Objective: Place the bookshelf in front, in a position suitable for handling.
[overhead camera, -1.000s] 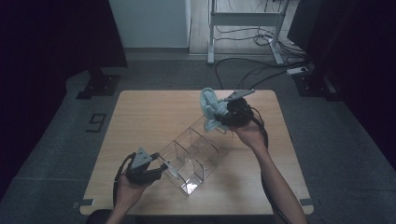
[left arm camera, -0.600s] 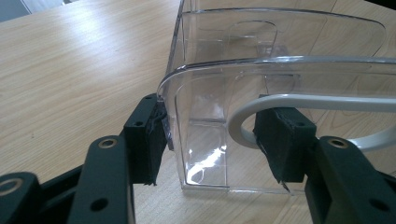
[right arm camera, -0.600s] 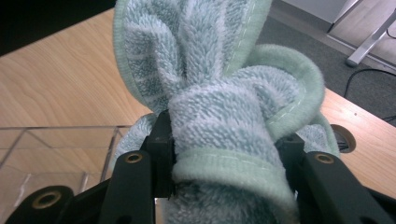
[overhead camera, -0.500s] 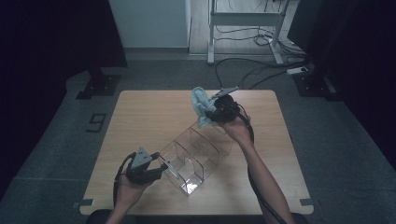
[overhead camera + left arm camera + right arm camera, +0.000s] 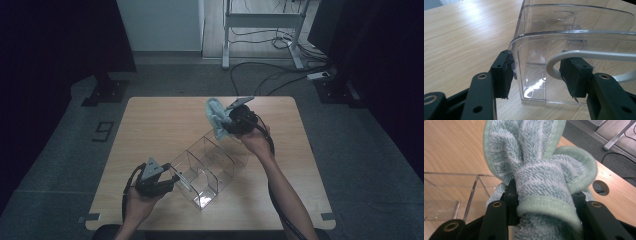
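The clear plastic box with dividers (image 5: 207,167) sits on the wooden table (image 5: 160,125), and the left claw (image 5: 172,181) pinches its near end wall between half-closed jaws. The right claw (image 5: 226,121) squeezes a fluffy light-green towel (image 5: 541,177), which bunches up just above the box's far end.

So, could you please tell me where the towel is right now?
In the high view, the towel sits in the right tool, above the far end of the clear organizer.

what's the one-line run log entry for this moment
left gripper: shut on clear organizer end wall | right gripper: shut on bunched towel, above organizer's far end | table: wood
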A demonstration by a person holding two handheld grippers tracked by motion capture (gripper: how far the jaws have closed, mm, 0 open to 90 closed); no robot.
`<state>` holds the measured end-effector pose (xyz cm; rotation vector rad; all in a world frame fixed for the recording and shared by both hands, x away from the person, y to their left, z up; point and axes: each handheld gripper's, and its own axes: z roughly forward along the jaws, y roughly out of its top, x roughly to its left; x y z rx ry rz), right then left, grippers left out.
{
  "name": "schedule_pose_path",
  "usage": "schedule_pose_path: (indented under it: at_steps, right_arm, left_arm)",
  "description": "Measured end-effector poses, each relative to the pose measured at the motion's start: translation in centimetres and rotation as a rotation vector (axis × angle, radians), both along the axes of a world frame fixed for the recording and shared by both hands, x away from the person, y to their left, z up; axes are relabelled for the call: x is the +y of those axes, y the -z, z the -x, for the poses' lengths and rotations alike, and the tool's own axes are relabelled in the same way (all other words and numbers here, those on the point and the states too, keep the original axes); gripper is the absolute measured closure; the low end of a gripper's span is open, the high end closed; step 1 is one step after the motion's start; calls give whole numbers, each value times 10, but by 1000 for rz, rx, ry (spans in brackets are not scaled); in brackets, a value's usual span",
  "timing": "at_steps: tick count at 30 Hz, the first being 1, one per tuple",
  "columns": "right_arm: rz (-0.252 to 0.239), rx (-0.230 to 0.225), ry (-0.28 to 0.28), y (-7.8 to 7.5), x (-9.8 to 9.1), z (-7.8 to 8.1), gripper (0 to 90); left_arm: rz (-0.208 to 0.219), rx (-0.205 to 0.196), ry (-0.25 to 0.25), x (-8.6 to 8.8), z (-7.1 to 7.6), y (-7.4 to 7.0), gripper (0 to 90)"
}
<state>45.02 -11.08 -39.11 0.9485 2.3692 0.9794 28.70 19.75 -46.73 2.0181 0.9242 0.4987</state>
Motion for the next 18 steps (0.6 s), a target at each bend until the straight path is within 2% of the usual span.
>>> schedule_pose_path:
  at_steps: [7,18]
  right_arm:
    - [-2,-3,-4,0,-14,11,548]
    - [-40,-3,-6,6,-38,30,547]
  left_arm:
    - [7,0,-4,0,0,0,455]
    - [8,3,1,0,1,0,455]
